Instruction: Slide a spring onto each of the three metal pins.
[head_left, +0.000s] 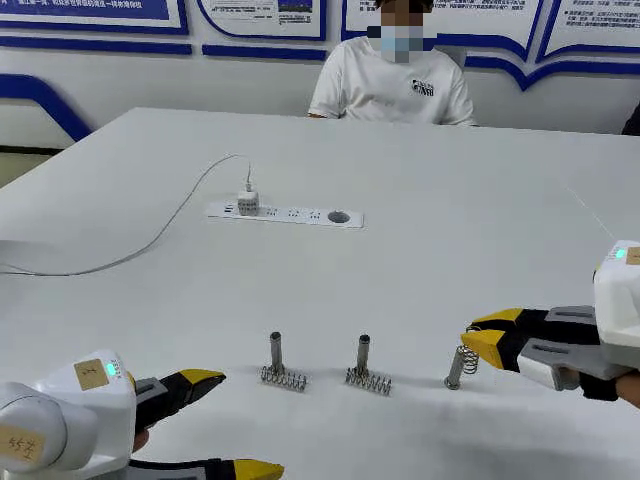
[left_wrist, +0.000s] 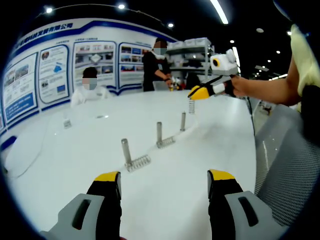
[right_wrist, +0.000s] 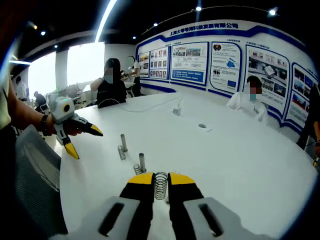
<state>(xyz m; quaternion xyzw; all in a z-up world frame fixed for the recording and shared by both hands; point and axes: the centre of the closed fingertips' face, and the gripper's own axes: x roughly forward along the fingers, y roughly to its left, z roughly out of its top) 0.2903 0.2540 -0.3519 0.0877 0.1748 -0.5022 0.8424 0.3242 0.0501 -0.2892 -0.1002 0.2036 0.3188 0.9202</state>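
Judging by how things lie, I put the task at its very start: none of the three pins wears a spring yet. The left pin (head_left: 276, 350) and the middle pin (head_left: 363, 353) stand upright and bare on the white table (head_left: 420, 270). Each has a coil lying on its side against its foot, the left spring (head_left: 283, 377) and the middle spring (head_left: 368, 381).

The third spring (right_wrist: 160, 186) is the one in play. My right gripper (head_left: 467, 334) has its jaws drawn in close, pinching the coil across its sides. It holds the spring upright, just beside the top of the right pin (head_left: 455, 368). From the head view I cannot tell whether the coil's lower end has caught the pin's tip; I think not. So all three springs are left to seat, with this one nearest.

My left gripper (left_wrist: 164, 180) hangs low on my side of the left pin, its jaws spread wide with nothing between them.

The springs are short, open-wound coils of bright wire, and the held one shows no visible crushing under the pads. The pins are plain grey metal posts, slim enough that a coil looks likely to drop over them.
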